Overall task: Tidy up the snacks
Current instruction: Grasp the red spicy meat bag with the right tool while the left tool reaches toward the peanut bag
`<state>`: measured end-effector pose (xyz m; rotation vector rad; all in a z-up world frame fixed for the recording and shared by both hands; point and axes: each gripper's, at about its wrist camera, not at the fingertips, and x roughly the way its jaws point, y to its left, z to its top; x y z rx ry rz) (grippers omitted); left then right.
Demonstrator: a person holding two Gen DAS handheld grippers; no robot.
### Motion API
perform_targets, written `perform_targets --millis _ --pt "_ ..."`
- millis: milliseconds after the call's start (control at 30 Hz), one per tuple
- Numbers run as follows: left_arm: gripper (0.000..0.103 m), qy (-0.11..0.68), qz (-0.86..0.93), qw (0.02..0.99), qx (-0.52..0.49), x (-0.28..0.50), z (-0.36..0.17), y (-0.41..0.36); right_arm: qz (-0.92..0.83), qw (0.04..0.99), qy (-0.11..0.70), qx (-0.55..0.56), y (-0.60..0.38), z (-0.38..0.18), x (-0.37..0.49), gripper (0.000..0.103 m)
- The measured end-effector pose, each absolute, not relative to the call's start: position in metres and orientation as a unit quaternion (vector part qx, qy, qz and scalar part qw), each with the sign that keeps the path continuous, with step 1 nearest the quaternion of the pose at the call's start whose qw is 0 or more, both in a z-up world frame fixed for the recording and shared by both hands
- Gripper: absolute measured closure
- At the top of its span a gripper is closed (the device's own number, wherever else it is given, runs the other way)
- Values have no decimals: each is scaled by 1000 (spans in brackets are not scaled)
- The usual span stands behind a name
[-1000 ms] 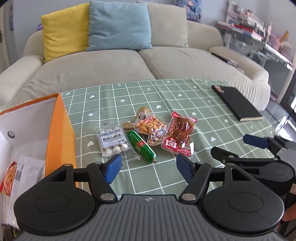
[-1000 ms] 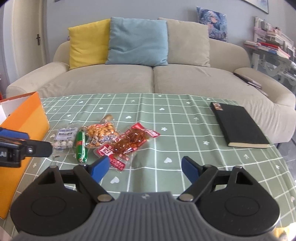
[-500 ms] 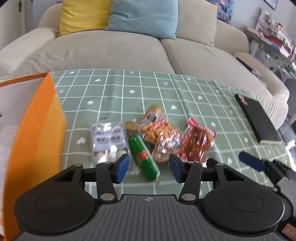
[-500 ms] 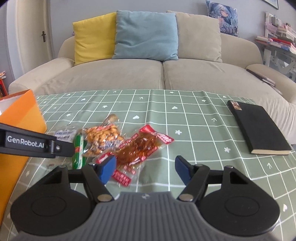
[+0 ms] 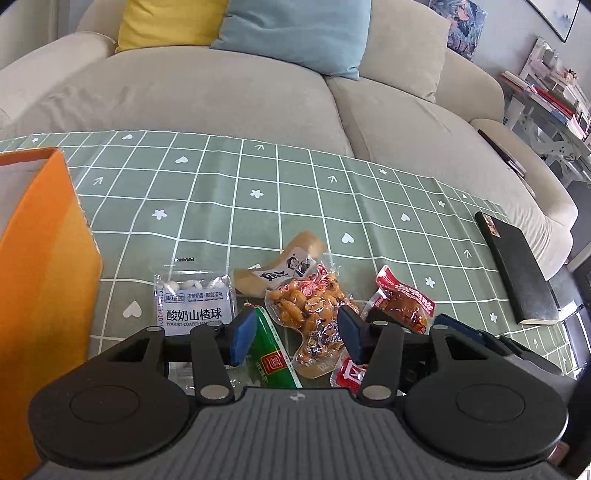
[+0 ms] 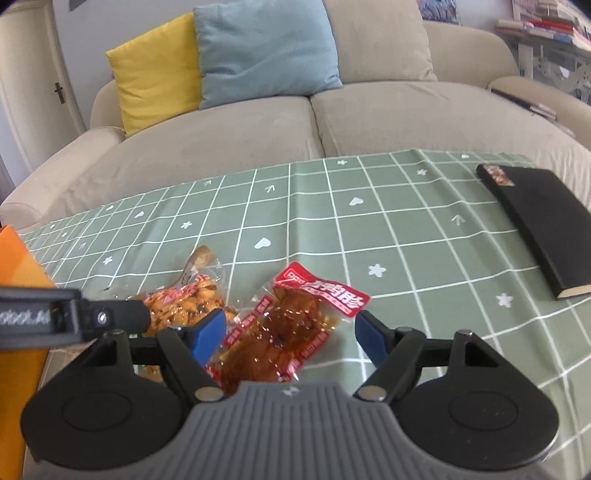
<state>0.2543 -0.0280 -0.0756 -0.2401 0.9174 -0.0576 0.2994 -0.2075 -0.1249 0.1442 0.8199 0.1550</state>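
five snacks lie loose on the desk (image 5: 295, 192) beside the orange box (image 5: 48, 266); left tool (image 5: 293, 338) gapes over the green sausage (image 5: 271, 356), right tool (image 6: 291, 332) over the red pack (image 6: 291, 328), nothing gripped.

Five snack packs lie flat, clustered: a white hawthorn-ball pack (image 5: 194, 304), a green sausage (image 5: 272, 354), a tan pouch (image 5: 284, 267), clear orange peanuts (image 5: 306, 306) and a red meat pack (image 6: 291, 328).

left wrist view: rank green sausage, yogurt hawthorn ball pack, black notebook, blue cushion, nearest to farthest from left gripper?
1. green sausage: between the open fingers of the left gripper.
2. yogurt hawthorn ball pack: just ahead, left.
3. black notebook: far right on the tablecloth.
4. blue cushion: on the sofa, beyond the table.
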Motion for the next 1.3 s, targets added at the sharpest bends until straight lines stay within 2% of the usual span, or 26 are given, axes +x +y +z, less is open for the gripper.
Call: perform_targets --millis 67,133,200,267,400,500,567,833,967,1100,1167,1200,1233,1300 --pt "38 445 -27 888 -112 258 -78 -30 72 910 404 63 -204 -129 305 30" --pt "37 448 -28 887 -110 261 -80 -32 70 909 409 49 -202 -132 306 36" --pt "37 449 -32 886 -109 263 -82 -35 67 911 404 47 -207 -132 304 48" --pt "34 449 -39 887 -103 265 -83 -41 65 912 404 39 -213 -132 302 51" --pt "30 451 -49 887 -85 272 -88 -55 61 913 403 21 -228 -132 292 52" --pt "19 453 -44 888 -69 279 -93 -66 57 915 400 7 -237 -132 284 52" --pt "16 455 -38 888 -59 283 -95 -72 60 915 399 6 -241 -133 281 52" --pt "12 464 -9 885 -37 300 -101 -82 71 915 397 4 -245 -134 277 52" --pt "6 459 -1 888 -9 304 -105 -88 71 915 397 6 -247 -134 276 51" --pt "7 453 2 891 24 307 -107 -96 72 916 394 3 -246 -135 275 50" --pt "12 453 -7 890 41 306 -107 -99 71 916 394 1 -246 -136 275 51" --pt "19 453 -9 890 52 305 -106 -102 71 916 395 2 -246 -136 275 52" --pt "21 449 -9 891 67 303 -106 -105 70 916 395 3 -246 -135 274 57" --pt "26 447 -16 891 81 299 -105 -107 70 916 396 4 -247 -135 273 58"
